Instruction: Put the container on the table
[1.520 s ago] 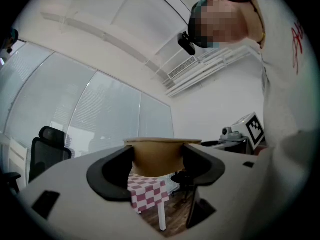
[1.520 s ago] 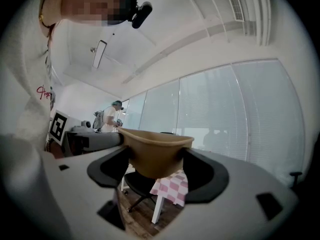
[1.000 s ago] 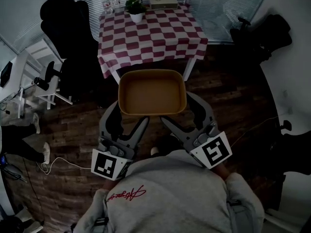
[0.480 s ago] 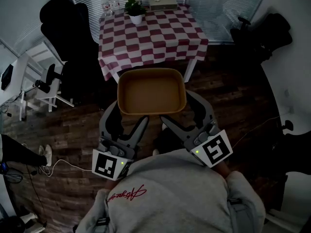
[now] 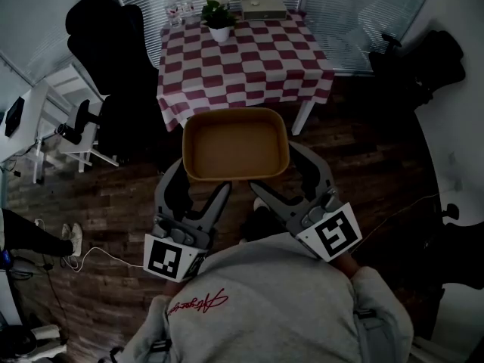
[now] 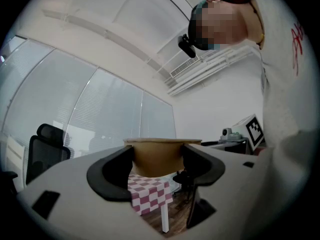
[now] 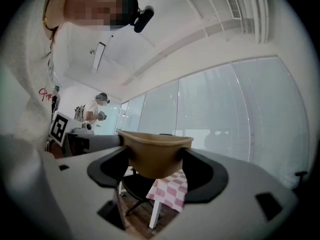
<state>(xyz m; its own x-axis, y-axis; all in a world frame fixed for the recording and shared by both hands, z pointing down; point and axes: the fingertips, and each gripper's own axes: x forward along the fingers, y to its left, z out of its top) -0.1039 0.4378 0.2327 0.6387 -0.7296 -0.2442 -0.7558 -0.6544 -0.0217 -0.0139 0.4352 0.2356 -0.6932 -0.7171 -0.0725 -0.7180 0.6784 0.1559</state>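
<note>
A tan rectangular container (image 5: 236, 144) with nothing in it hangs in the air in front of my chest, above the wooden floor and short of the table (image 5: 242, 59) with its red and white checked cloth. My left gripper (image 5: 195, 178) is shut on the container's near left corner, and my right gripper (image 5: 291, 174) is shut on its near right corner. In the left gripper view the container (image 6: 159, 156) fills the gap between the jaws of the left gripper (image 6: 159, 166). The right gripper view shows the container (image 7: 155, 154) clamped the same way by the right gripper (image 7: 156, 170).
On the table's far edge stand a potted plant (image 5: 219, 17), a flat box (image 5: 263, 7) and some bottles (image 5: 178, 7). Black office chairs stand at the left (image 5: 106, 36) and right (image 5: 416, 59). A cable (image 5: 98, 252) lies on the floor. Another person (image 7: 97, 111) stands in the distance.
The table has grown slightly larger and shifted a little right in the head view. The container stays held by both grippers in the same way.
</note>
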